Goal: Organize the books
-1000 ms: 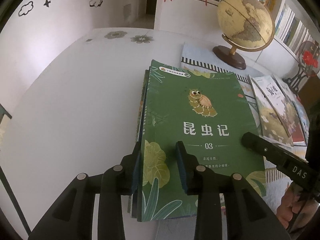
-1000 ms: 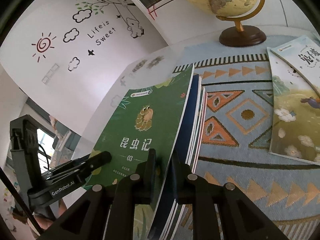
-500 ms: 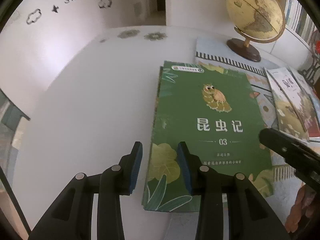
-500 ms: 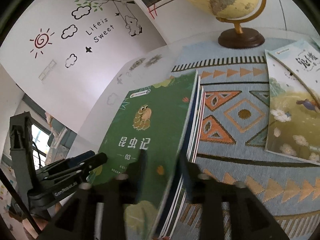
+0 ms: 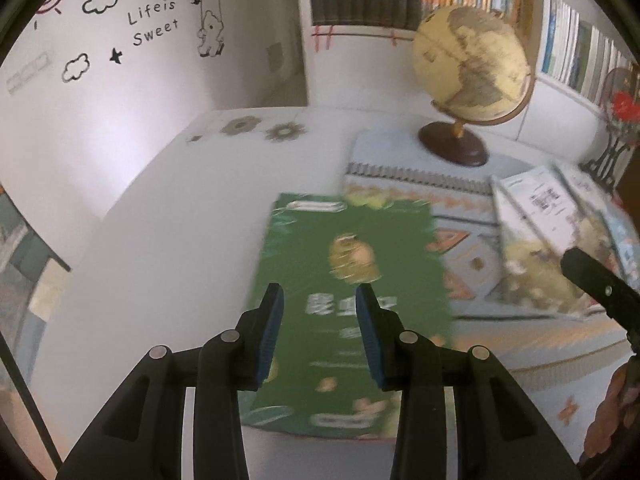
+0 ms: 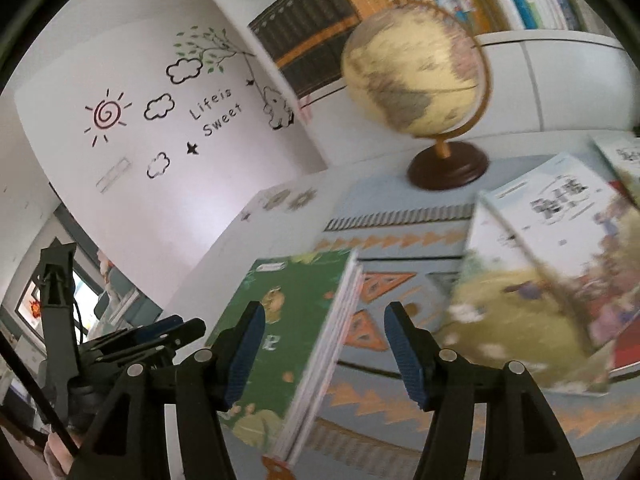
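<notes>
The left tool hangs above the near end of the green stack of books, its jaws set narrow with nothing between them, clear of the cover. The right tool stands wider, also empty, over the stack's page-edge side where the layered edges show. The stack lies flat on the white counter, its far side lapping onto the patterned mat. Beyond the stack, away from the left tool, loose books lie fanned and overlapping on the mat, not yet gathered, and the globe stands behind the stack at the mat's far end. Both views are smeared, so fine contact is hard to read. My worry: the stack looks slightly stepped along its edges, so a knock from a passing tool could skew it; and reaching for the fanned books, a wide swing might clip the globe's base or drag the mat, shifting everything on it
</notes>
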The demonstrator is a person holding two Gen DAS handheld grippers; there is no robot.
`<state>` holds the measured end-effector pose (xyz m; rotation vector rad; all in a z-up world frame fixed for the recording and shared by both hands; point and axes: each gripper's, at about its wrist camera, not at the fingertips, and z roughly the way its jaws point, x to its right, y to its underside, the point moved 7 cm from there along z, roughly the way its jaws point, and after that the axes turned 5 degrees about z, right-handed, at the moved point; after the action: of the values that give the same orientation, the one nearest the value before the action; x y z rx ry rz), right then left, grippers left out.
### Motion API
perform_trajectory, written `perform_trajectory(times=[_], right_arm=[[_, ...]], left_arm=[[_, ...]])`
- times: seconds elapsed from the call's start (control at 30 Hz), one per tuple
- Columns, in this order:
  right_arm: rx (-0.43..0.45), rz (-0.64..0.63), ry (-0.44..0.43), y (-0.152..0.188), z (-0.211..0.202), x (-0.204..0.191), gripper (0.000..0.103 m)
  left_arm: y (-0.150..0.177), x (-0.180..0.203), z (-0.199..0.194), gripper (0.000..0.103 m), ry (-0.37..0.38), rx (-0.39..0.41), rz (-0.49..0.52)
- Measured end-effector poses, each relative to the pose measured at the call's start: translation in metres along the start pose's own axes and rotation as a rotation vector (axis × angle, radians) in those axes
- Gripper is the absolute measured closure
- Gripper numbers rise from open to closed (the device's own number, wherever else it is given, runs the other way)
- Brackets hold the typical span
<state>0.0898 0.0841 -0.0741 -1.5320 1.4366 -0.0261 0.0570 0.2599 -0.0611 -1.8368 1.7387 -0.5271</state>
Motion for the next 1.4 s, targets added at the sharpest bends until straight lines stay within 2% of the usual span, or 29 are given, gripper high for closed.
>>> perform_trajectory(times=[0.1, 0.2, 0.3, 0.4, 0.53, 0.67, 0.77, 0.9, 1.0, 1.03, 1.1, 1.17, 1.27, 1.4], right_arm=[[0.030, 0.010, 0.029, -0.014, -0.029, 0.033, 0.043], [0.082, 0.046, 0.077, -0.033, -0.063, 0.076, 0.034], [0.136, 0.101, 0.113, -0.051, -0.098, 0.123, 0.031], [0.137, 0.144, 0.108, -0.064, -0.123, 0.167, 0.031], [0.120, 0.121, 0.153, -0.075, -0.135, 0.215, 0.030], [0.072, 0.120, 0.194, -0.078, -0.120, 0.252, 0.030], [0.045, 0.097, 0.216, -0.080, -0.104, 0.266, 0.030], [-0.002, 0.059, 0.185, -0.081, -0.077, 0.273, 0.030], [-0.023, 0.049, 0.218, -0.082, -0.060, 0.280, 0.030], [-0.039, 0.049, 0.211, -0.080, -0.054, 0.281, 0.030], [-0.067, 0.055, 0.201, -0.074, -0.045, 0.283, 0.030], [-0.065, 0.028, 0.196, -0.068, -0.044, 0.278, 0.030], [-0.106, 0.018, 0.194, -0.057, -0.048, 0.272, 0.028], [-0.136, 0.063, 0.162, -0.033, -0.068, 0.263, 0.028]], left_arm=[[-0.010, 0.029, -0.002, 0.068, 0.060, 0.012, -0.014], [-0.020, 0.067, -0.002, 0.068, 0.098, 0.016, -0.003], [-0.027, 0.114, 0.005, 0.068, 0.156, -0.012, 0.033], [-0.032, 0.166, 0.019, 0.068, 0.248, -0.046, 0.051], [-0.031, 0.224, 0.039, 0.068, 0.363, -0.090, 0.043], [-0.025, 0.268, 0.061, 0.068, 0.439, -0.143, 0.051], [-0.022, 0.283, 0.072, 0.068, 0.454, -0.154, 0.038], [-0.018, 0.295, 0.089, 0.068, 0.458, -0.181, 0.045], [-0.019, 0.299, 0.091, 0.068, 0.456, -0.150, 0.056], [-0.019, 0.303, 0.091, 0.066, 0.471, -0.149, 0.066], [-0.021, 0.308, 0.091, 0.054, 0.497, -0.142, 0.080], [-0.021, 0.312, 0.090, 0.048, 0.527, -0.133, 0.087], [-0.019, 0.308, 0.088, 0.048, 0.514, -0.129, 0.101], [-0.006, 0.303, 0.077, 0.048, 0.532, -0.144, 0.120]])
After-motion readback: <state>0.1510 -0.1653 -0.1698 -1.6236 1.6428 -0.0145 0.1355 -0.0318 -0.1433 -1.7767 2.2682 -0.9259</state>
